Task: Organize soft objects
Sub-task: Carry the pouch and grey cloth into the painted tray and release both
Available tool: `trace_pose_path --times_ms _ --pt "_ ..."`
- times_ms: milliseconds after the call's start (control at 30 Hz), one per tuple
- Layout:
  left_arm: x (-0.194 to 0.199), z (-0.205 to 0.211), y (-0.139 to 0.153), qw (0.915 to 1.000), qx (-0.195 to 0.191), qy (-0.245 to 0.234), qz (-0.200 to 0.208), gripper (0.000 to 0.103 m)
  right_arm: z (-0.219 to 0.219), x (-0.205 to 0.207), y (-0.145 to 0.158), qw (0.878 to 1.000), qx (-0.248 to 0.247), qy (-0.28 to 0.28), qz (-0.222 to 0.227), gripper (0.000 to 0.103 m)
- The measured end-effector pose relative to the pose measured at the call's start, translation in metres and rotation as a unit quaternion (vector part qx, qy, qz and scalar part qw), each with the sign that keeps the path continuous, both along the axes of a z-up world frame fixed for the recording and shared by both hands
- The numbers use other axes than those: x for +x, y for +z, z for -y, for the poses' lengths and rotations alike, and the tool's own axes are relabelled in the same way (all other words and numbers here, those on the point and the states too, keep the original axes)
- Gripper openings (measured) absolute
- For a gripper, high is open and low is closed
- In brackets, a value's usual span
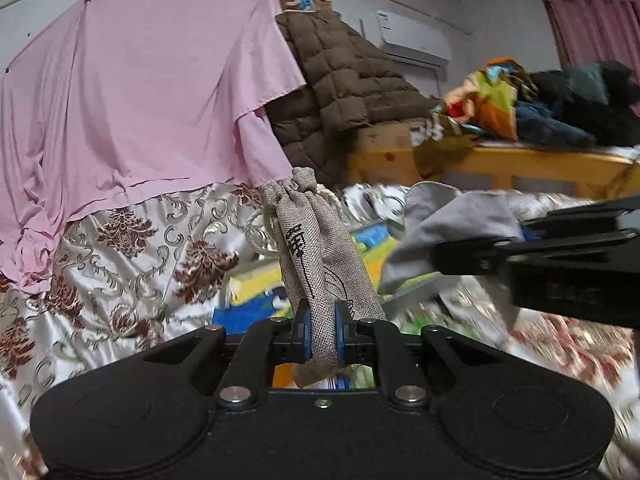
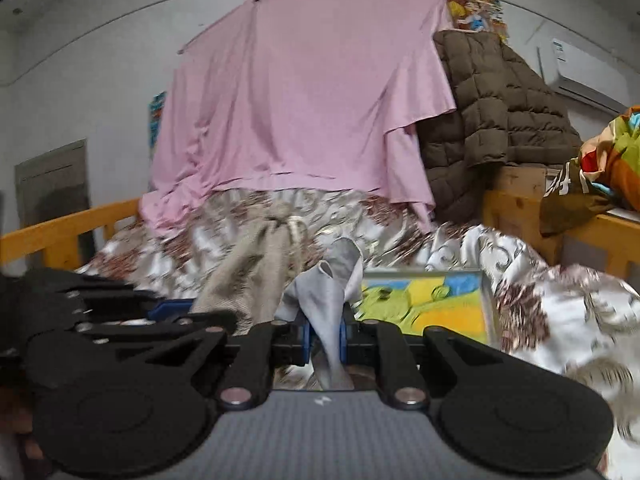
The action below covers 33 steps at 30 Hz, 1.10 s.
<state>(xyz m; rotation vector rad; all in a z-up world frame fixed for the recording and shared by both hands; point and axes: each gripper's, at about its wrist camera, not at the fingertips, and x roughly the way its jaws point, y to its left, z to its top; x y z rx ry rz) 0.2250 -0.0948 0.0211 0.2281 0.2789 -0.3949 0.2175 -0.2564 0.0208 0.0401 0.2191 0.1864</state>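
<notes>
Bedroom, bed [image 2: 560, 320] under a floral satin cover, pink sheet [image 1: 140, 92] hung on the wall behind, brown puffer jacket [image 1: 344, 80] beside it. Your left claw [image 1: 321, 332] is clamped tight on a burlap drawstring pouch [image 1: 316, 248], pouch sticking up past the pads, drawstring end on top. Your right claw [image 2: 325, 334] is pinched closed on a grey cloth [image 2: 330, 300], cloth rising above the pads. Both held above the bed, near a colourful tray [image 2: 432, 304].

A pink sheet [image 2: 296, 96] hangs on the far wall; right of it a brown quilted coat [image 2: 496, 112] — touching. Far right, an air conditioner [image 1: 414, 38], pink curtain [image 1: 592, 28] and wooden frame [image 1: 520, 164].
</notes>
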Motion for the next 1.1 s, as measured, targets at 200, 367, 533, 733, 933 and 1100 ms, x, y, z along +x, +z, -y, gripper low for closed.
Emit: trace_pose_path --times_ms 200,367,533,733,933,1100 --pt "0.082 0.028 0.005 0.9995 -0.007 0.016 -0.024 0.012 0.04 0.086 -0.015 0.998 0.053 -0.019 -0.034 0.014" --pt "0.142 0.053 -0.003 0.9981 -0.003 0.019 -0.058 0.012 0.074 0.129 -0.034 0.994 0.073 -0.038 -0.073 0.014" --pt "0.189 0.075 -0.024 0.9932 -0.018 0.035 -0.11 0.012 0.102 0.163 -0.047 0.986 0.115 -0.055 -0.105 0.014" --pt "0.221 0.088 -0.049 0.9819 -0.029 0.053 -0.179 0.012 0.103 0.186 -0.059 0.982 0.112 -0.06 -0.141 0.015" --pt "0.232 0.097 -0.061 0.9745 -0.006 0.059 -0.216 0.015 0.1 0.194 -0.068 0.977 0.108 -0.072 -0.172 0.024" --pt "0.233 0.099 -0.061 0.971 -0.003 0.068 -0.229 0.025 0.102 0.192 -0.07 0.974 0.107 -0.077 -0.187 0.037"
